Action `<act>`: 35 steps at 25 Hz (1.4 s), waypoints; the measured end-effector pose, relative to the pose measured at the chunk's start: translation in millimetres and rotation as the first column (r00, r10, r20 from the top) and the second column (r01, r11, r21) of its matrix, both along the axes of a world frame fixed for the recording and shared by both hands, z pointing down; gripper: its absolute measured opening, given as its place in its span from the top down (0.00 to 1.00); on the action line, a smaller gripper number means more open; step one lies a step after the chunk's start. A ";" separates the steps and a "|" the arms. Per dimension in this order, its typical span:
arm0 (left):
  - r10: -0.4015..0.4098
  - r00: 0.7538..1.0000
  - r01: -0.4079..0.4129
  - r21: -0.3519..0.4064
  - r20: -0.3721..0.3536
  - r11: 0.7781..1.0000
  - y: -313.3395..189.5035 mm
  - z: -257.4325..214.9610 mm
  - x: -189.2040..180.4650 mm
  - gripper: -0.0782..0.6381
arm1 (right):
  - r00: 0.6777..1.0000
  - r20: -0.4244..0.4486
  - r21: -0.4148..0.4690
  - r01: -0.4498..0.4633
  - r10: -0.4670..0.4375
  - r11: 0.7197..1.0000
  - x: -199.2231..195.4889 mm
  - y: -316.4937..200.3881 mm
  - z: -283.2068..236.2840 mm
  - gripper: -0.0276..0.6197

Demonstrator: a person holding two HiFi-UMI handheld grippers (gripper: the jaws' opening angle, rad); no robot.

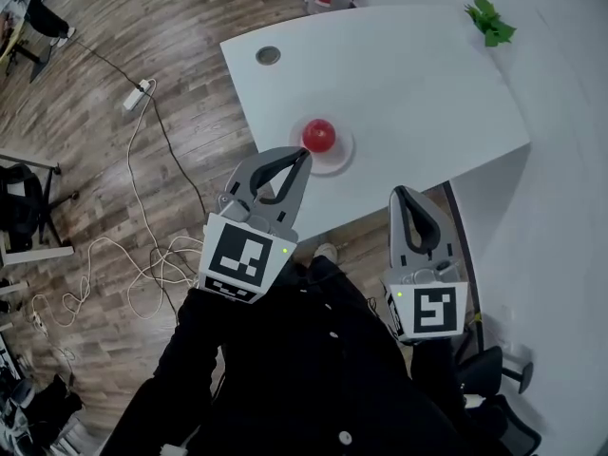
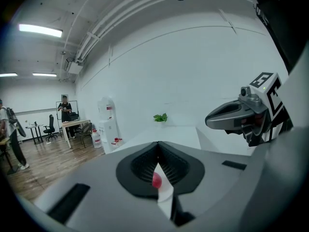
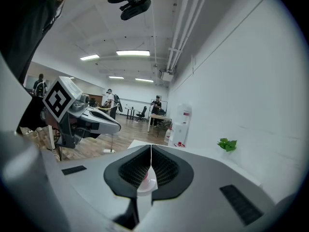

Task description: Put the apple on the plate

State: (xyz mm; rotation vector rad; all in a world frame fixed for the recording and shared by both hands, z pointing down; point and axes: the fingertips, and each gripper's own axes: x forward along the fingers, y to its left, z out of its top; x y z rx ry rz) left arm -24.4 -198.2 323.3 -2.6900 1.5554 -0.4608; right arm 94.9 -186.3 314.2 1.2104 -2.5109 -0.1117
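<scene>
Dark jacket [image 1: 313, 369], white table [image 1: 408, 93], apple [image 1: 319, 135] on plate [image 1: 342, 158], wood floor [image 1: 190, 27]

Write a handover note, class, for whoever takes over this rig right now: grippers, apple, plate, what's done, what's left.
Left gripper: shut, empty, tip near the plate in the head view, not touching the apple.
Right gripper: shut, empty, at the table edge, to the right of the plate.
Things: the apple sits on the plate, near the table's front edge.
Done: the apple is on the plate.
Left: nothing that shows; the job looks finished.
</scene>
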 end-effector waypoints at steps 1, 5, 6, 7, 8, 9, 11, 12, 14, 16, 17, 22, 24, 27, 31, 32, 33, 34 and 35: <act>-0.003 1.000 0.003 0.004 -0.002 1.000 1.8 -2.5 -0.8 0.87 | 1.000 0.000 0.003 0.004 -0.004 1.000 -1.3 -1.2 -0.6 0.89; -0.026 1.000 0.026 0.014 -0.001 1.000 8.2 -6.3 -8.5 0.87 | 1.000 -0.007 0.012 0.023 -0.023 1.000 -9.9 -3.3 -1.8 0.89; -0.031 1.000 0.031 0.013 0.001 0.999 9.4 -6.3 -10.1 0.87 | 1.000 -0.008 0.012 0.028 -0.028 1.000 -11.8 -3.5 -2.2 0.89; -0.035 0.999 0.035 0.012 0.000 0.999 10.4 -6.2 -11.4 0.87 | 0.999 -0.010 0.011 0.033 -0.033 0.999 -13.4 -3.6 -2.7 0.89; -0.038 0.999 0.038 0.009 -0.003 0.999 11.5 -6.0 -12.3 0.87 | 0.999 -0.011 0.009 0.038 -0.038 0.999 -14.8 -3.4 -3.0 0.89; -0.041 0.999 0.041 0.006 -0.009 0.999 12.7 -5.7 -12.7 0.87 | 0.999 -0.013 0.008 0.042 -0.042 0.999 -15.8 -3.1 -3.2 0.89; -0.044 0.999 0.044 0.002 -0.015 0.999 15.2 -4.6 -12.5 0.87 | 0.999 -0.017 0.010 0.048 -0.048 0.999 -16.7 -2.3 -3.1 0.89; -0.044 0.999 0.044 0.000 -0.015 0.999 16.2 -3.9 -12.2 0.87 | 0.999 -0.018 0.012 0.050 -0.050 0.999 -17.0 -2.0 -3.0 0.89; -0.041 0.999 0.041 -0.004 -0.014 0.999 17.4 -2.3 -11.3 0.87 | 0.998 -0.020 0.016 0.055 -0.055 0.998 -17.9 -1.5 -3.5 0.89; -0.039 0.999 0.039 -0.009 -0.018 0.999 18.3 -1.8 -10.6 0.87 | 0.998 -0.020 0.017 0.060 -0.060 0.998 -19.7 -0.7 -4.6 0.89; -0.043 0.999 0.043 -0.015 -0.025 0.999 18.6 -2.1 -10.3 0.87 | 0.998 -0.020 0.016 0.060 -0.060 0.998 -20.1 -0.6 -4.8 0.89; -0.031 0.999 0.030 -0.016 -0.030 0.999 19.1 -0.4 -7.4 0.87 | 0.998 -0.021 0.023 0.057 -0.057 0.998 -21.6 -0.2 -5.3 0.89; -0.019 1.000 0.018 -0.011 -0.025 1.000 19.3 0.9 -6.1 0.87 | 0.998 -0.023 0.021 0.053 -0.053 0.998 -21.1 0.8 -4.6 0.89; -0.014 0.999 0.014 -0.015 -0.030 1.000 19.2 2.1 -3.8 0.87 | 0.998 -0.034 0.011 0.053 -0.053 0.999 -20.5 2.2 -2.7 0.89; 0.000 1.000 -0.001 -0.021 -0.029 1.000 19.2 3.0 -1.8 0.87 | 0.998 -0.040 0.011 0.051 -0.051 0.999 -21.0 3.1 -3.3 0.89; 0.002 1.000 -0.003 -0.023 -0.030 1.000 19.1 3.6 -1.3 0.87 | 0.998 -0.041 0.011 0.050 -0.049 0.999 -20.8 3.2 -3.2 0.89; 0.004 1.000 -0.005 -0.025 -0.030 1.000 18.8 4.2 -0.8 0.87 | 0.998 -0.041 0.010 0.048 -0.048 0.999 -20.4 3.2 -2.9 0.89; 0.006 1.000 -0.007 -0.027 -0.031 1.000 18.4 5.0 -0.3 0.87 | 0.998 -0.041 0.010 0.047 -0.047 0.999 -20.0 3.0 -2.4 0.89; 0.007 0.999 -0.008 -0.029 -0.031 1.000 18.0 5.8 0.1 0.87 | 0.998 -0.042 0.011 0.047 -0.046 0.999 -19.7 2.8 -2.0 0.89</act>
